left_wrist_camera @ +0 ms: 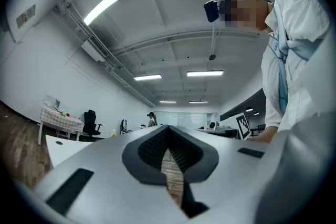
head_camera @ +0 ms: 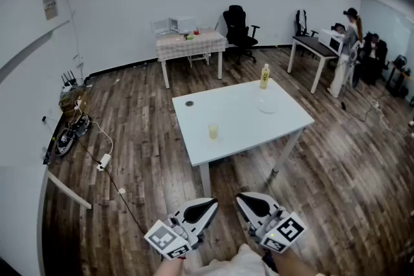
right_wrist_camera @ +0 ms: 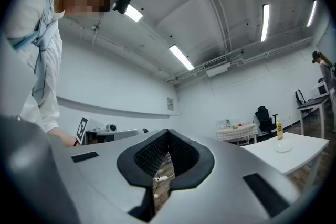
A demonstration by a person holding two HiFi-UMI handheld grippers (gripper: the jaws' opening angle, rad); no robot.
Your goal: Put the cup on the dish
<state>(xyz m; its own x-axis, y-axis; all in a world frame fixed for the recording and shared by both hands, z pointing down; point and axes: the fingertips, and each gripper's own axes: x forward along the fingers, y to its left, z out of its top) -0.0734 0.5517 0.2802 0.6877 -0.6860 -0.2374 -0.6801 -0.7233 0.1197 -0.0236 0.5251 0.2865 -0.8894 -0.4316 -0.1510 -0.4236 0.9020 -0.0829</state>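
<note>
Two tongs show at the bottom of the head view, above the wooden floor [head_camera: 142, 139]. We see the left tongs [head_camera: 200, 210] pressed together, gripping nothing. Higher up, the small yellow cup [head_camera: 213, 132] stands on the white rectangular counter [head_camera: 233, 110]. The right tongs [head_camera: 254, 205] are likewise closed and empty. Further right, the round pale dish [head_camera: 267, 106] lies well apart from the cup.
</note>
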